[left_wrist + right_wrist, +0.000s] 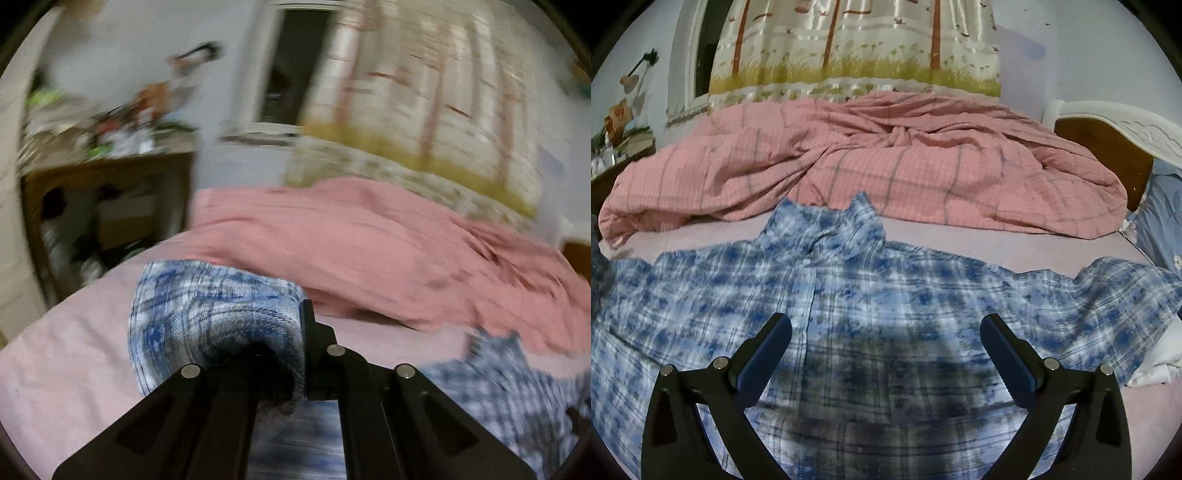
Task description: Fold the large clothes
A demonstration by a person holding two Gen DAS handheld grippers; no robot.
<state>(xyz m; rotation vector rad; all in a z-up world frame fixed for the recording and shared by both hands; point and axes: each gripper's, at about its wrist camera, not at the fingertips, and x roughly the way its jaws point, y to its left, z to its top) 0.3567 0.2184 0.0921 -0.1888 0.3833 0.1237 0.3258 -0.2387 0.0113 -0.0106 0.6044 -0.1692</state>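
A blue and white plaid shirt [886,295] lies spread face up on the pale pink bed sheet [1015,240], collar toward the far side. My right gripper [886,332] is open and empty, hovering just above the shirt's chest. My left gripper [291,332] is shut on a fold of the same shirt [207,314] and holds it lifted above the sheet [66,354]; the cloth drapes over and hides the left finger. The left wrist view is motion-blurred.
A crumpled pink checked duvet [868,166] lies across the far half of the bed. A curtain [857,44] hangs behind it. A white headboard [1115,125] and blue pillow [1163,221] are at right. A cluttered wooden desk [107,192] stands left of the bed.
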